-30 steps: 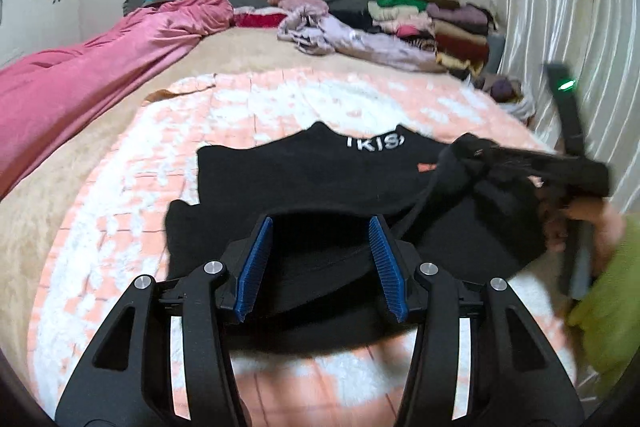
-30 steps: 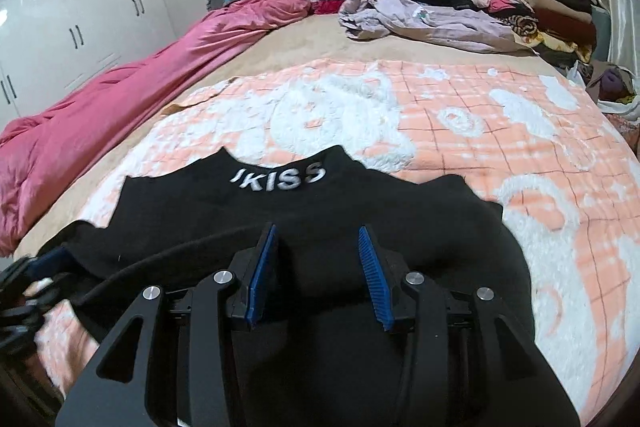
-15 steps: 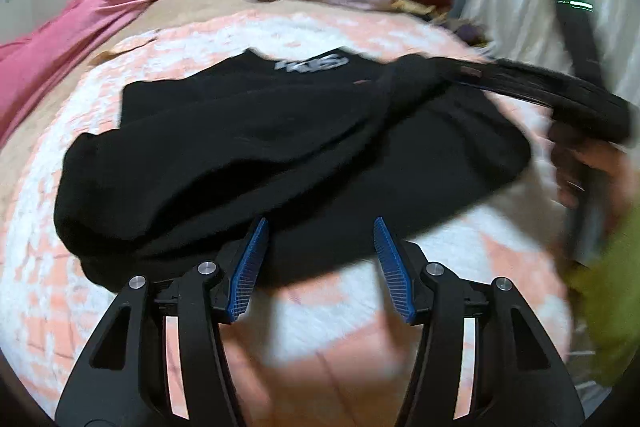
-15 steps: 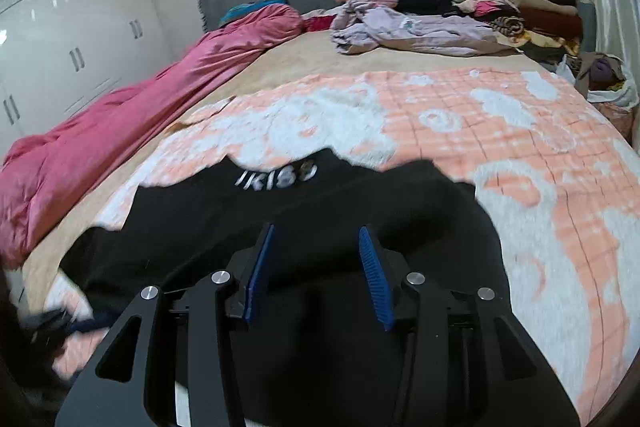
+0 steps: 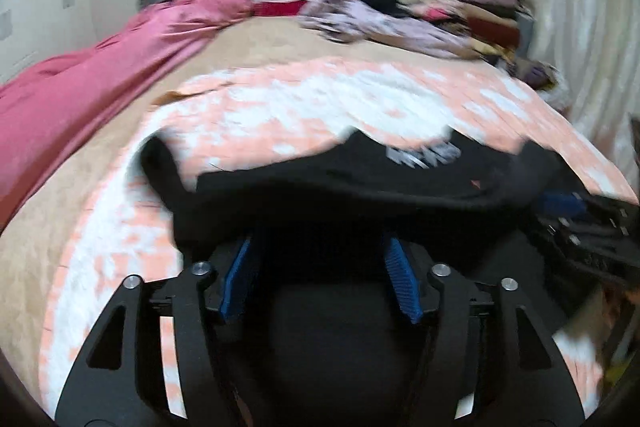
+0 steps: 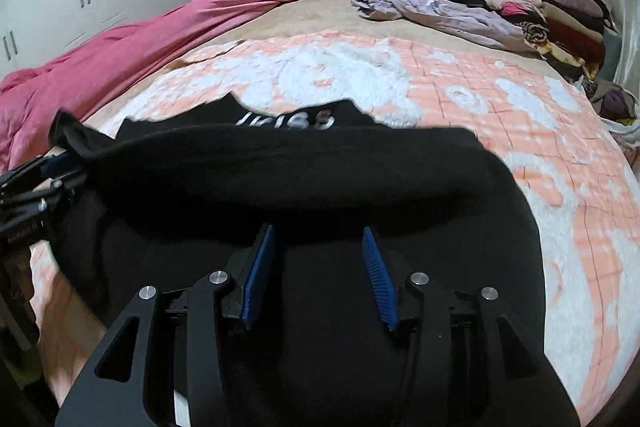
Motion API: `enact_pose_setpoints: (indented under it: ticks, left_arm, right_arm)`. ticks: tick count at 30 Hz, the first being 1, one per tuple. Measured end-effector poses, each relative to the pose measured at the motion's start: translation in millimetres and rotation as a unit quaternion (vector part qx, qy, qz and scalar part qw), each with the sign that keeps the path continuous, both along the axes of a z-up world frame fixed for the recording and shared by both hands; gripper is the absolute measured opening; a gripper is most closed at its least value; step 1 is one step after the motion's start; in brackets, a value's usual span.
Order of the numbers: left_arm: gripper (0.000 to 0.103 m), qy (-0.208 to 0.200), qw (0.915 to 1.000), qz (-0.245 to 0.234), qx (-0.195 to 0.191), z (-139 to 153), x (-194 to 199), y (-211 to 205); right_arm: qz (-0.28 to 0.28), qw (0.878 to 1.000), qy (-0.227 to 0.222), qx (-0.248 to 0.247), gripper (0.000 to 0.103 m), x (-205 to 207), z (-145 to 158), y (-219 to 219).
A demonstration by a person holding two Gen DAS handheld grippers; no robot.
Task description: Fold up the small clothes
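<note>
- The black garment is spread on the peach-and-white blanket on the bed, its lower edge folded up toward the white lettering at 12 o'clock.
- The left claw is parted, having just been opening; nothing is pinched.
- The right claw is likewise parted over the cloth, having just been opening.
- Piled clothes are seen at 2 o'clock.

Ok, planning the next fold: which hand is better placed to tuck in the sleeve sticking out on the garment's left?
Left, probably. The left gripper, fingers just opening with nothing pinched, hovers beside that sleeve; the right gripper sits over the black top's other side.
</note>
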State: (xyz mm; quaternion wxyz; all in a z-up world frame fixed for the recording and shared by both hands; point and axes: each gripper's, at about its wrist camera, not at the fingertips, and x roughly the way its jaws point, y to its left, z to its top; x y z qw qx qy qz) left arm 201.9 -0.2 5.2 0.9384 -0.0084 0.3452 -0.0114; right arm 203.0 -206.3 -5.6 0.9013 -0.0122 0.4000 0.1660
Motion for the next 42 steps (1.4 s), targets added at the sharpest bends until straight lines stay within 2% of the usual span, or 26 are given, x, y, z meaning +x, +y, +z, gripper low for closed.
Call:
enact_pose_setpoints:
  ticks: [5, 8, 9, 12, 17, 22, 27, 29, 33, 34, 35, 36, 37, 39, 42]
  left_arm:
    - [0.056, -0.03, 0.9958, 0.056, -0.065, 9.6, 4.2, 47.2]
    - [0.058, -0.041, 0.9938, 0.078, -0.067, 5.6, 0.9, 71.3]
    - [0.059, -0.031, 0.9932, 0.087, -0.072, 0.4, 0.6, 80.3]
    - [0.059, -0.009, 0.9918, 0.094, -0.086, -8.9, -1.1, 94.0]
    - [0.065, -0.003, 0.9901, 0.09, -0.108, -7.6, -6.6, 102.9]
    - [0.067, 0.005, 0.9925, 0.068, -0.102, -10.7, -5.0, 93.9]
    - [0.068, 0.018, 0.9947, 0.054, -0.086, -18.2, 2.1, 84.8]
    - [0.069, 0.025, 0.9947, 0.056, -0.082, -22.9, 5.7, 85.6]
    - [0.069, 0.044, 0.9928, 0.056, -0.096, -29.6, 10.7, 89.9]
    - [0.067, 0.047, 0.9922, 0.055, -0.101, -30.9, 11.6, 91.2]
    - [0.062, 0.048, 0.992, 0.056, -0.102, -31.6, 12.1, 91.6]
    - [0.046, 0.049, 0.9921, 0.056, -0.101, -32.2, 12.8, 91.6]
    - [0.025, 0.049, 0.9923, 0.056, -0.099, -32.2, 13.0, 91.2]
    - [0.006, 0.047, 0.9926, 0.055, -0.097, -30.9, 12.8, 90.4]
    - [0.001, 0.023, 0.9937, 0.059, -0.092, -20.9, 5.9, 91.2]
  right_arm:
    - [-0.026, 1.0, -0.003, 0.007, 0.045, 20.1, -0.4, -4.2]
    - [-0.036, 0.999, -0.001, 0.013, 0.045, 24.9, 0.4, -8.6]
    - [-0.038, 0.999, -0.003, 0.018, 0.046, 23.9, 2.2, -10.6]
    - [-0.064, 0.997, -0.022, 0.033, 0.052, 14.9, 12.0, -26.6]
    - [-0.135, 0.988, -0.027, 0.07, 0.053, 0.4, 20.5, -76.8]
    - [-0.167, 0.983, -0.018, 0.069, 0.053, 4.8, 23.7, -106.4]
    - [-0.15, 0.982, 0.02, 0.11, 0.056, 35.0, 20.7, -111.3]
    - [-0.16, 0.979, 0.033, 0.123, 0.056, 50.9, 16.8, -114.3]
    - [-0.178, 0.97, 0.077, 0.144, 0.055, 75.3, 0.2, -118.9]
    - [-0.175, 0.971, 0.087, 0.136, 0.051, 77.9, -4.8, -114.9]
    - [-0.17, 0.973, 0.09, 0.127, 0.041, 77.4, -8.3, -109.7]
    - [-0.169, 0.975, 0.085, 0.117, 0.037, 75.2, -9.1, -105.6]
    - [-0.169, 0.976, 0.077, 0.112, 0.03, 72.8, -8.8, -104.5]
    - [-0.165, 0.977, 0.055, 0.126, 0.023, 64.8, -5.1, -106.4]
    - [-0.16, 0.977, 0.02, 0.139, 0.014, 54.1, 6.3, -111.4]
